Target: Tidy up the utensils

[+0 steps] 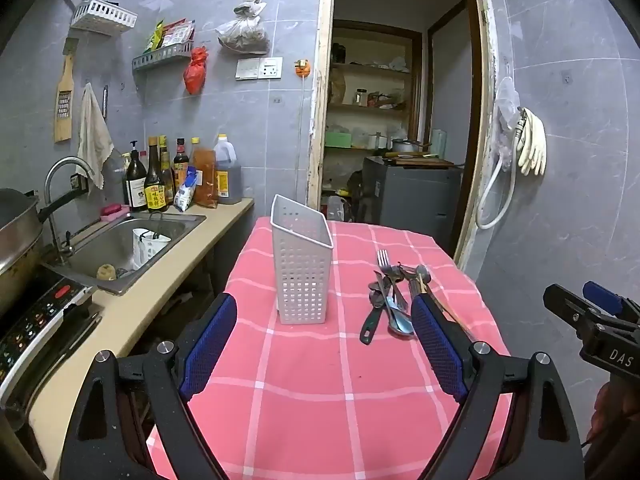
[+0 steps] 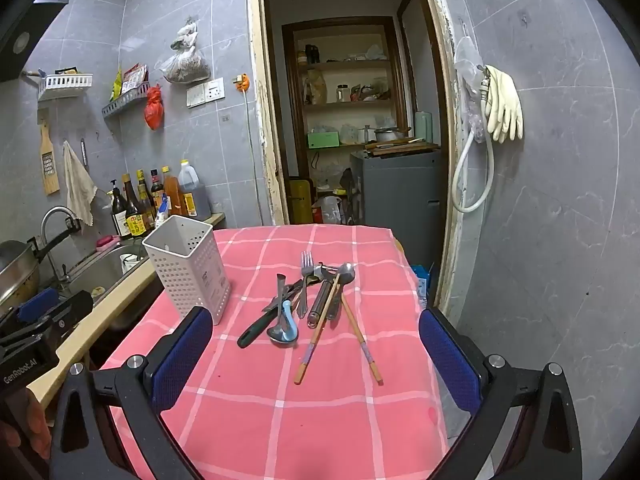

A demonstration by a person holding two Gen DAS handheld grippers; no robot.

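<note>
On the left gripper (image 2: 44, 320) body: "GenRobot.AI"; right gripper (image 1: 592, 320) reads "DAS". Both jaws spread, empty. Utensil pile (image 2: 312, 304) lies on pink checked desk (image 2: 320, 420), near white perforated holder (image 2: 188, 268). Grey-tiled kitchen, sink (image 1: 120, 248) left, open doorway behind.

In the left wrist view the left claw's (image 1: 324, 344) right finger (image 1: 438, 344) covers the near ends of the chopsticks (image 1: 422, 286), and the right claw (image 1: 592, 320) is cut off by the picture's edge. The holder's (image 2: 188, 264) inside is out of sight. The pan (image 2: 18, 270) is cut by the frame. Bottle labels (image 2: 136, 222) are too small to read.
</note>
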